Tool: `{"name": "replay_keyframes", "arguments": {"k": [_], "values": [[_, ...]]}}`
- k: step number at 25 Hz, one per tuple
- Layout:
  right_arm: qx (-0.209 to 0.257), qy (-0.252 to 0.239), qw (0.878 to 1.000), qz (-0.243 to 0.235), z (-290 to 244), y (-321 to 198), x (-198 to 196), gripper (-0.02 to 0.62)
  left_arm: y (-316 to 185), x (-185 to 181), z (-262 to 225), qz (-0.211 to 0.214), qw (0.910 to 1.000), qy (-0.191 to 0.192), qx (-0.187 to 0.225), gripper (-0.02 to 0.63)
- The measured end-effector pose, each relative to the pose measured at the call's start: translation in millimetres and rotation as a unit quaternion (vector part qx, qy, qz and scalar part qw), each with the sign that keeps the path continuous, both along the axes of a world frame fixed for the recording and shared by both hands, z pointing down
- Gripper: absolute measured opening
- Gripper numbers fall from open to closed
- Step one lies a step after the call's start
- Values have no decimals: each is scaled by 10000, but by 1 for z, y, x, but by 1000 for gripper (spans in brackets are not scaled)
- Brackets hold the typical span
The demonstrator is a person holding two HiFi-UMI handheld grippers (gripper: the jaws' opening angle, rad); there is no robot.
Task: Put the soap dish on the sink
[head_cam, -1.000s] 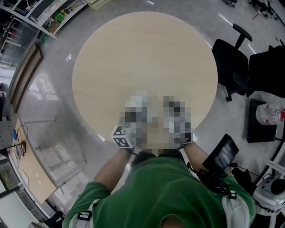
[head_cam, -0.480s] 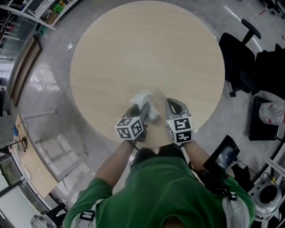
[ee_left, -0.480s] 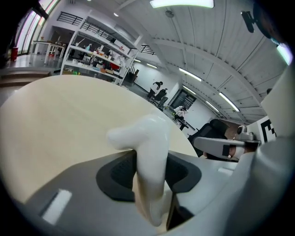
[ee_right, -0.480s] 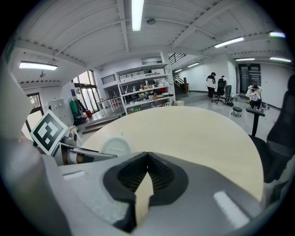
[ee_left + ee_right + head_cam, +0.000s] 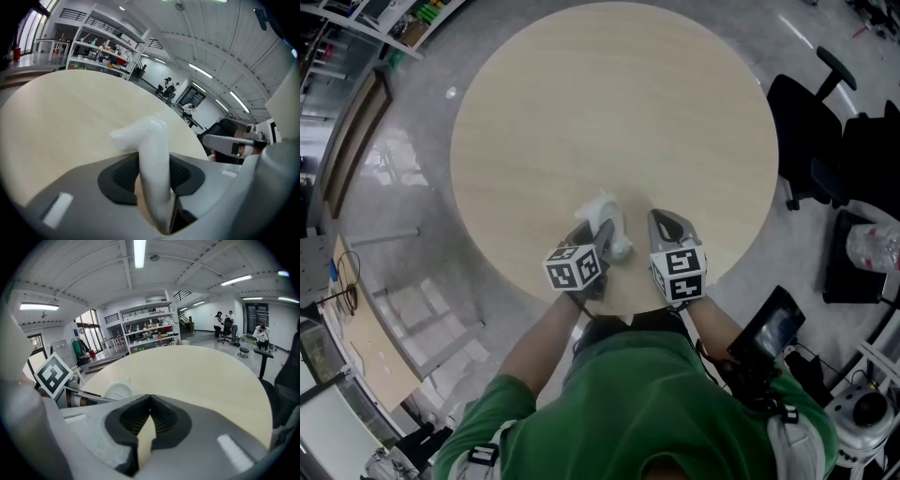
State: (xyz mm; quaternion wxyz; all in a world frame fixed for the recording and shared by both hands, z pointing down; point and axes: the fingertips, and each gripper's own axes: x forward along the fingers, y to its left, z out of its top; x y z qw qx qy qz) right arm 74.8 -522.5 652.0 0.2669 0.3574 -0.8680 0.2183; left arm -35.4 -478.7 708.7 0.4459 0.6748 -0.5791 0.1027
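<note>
My left gripper (image 5: 598,234) is shut on a white soap dish (image 5: 611,225), low over the near edge of the round table (image 5: 609,112). In the left gripper view the dish (image 5: 152,150) stands on edge, pinched between the two black pads, its rim sticking out ahead of the left gripper (image 5: 152,171). My right gripper (image 5: 671,225) sits beside it to the right, shut with nothing in it. The right gripper view has the right gripper (image 5: 150,404) with pads touching and the dish (image 5: 117,391) off to its left. No sink is in view.
The pale wooden tabletop carries nothing else. A black office chair (image 5: 811,141) stands right of the table, with a dark case and a plastic bottle (image 5: 872,246) on the floor beyond. Shelving (image 5: 375,28) lines the upper left. People stand far off across the hall.
Both grippers have come down closer to the tabletop near its front edge. The left one has kept its hold on the soap dish, and the right has stayed shut.
</note>
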Motion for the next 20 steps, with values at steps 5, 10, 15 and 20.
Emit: {"name": "replay_keyframes", "arguments": {"k": [5, 10, 15, 20], "values": [[34, -10, 10000, -27, -2, -5, -3, 3, -2, -4, 0, 117, 9991, -361, -170, 171], [49, -27, 10000, -75, -4, -11, -1, 3, -5, -4, 3, 149, 9974, -638, -304, 192], [36, -19, 9999, -118, -2, -13, 0, 3, -5, -7, 10, 189, 9953, -838, -445, 230], [44, -29, 9998, -190, -3, -13, -3, 3, 0, -14, 15, 136, 9935, -958, -595, 275]]}}
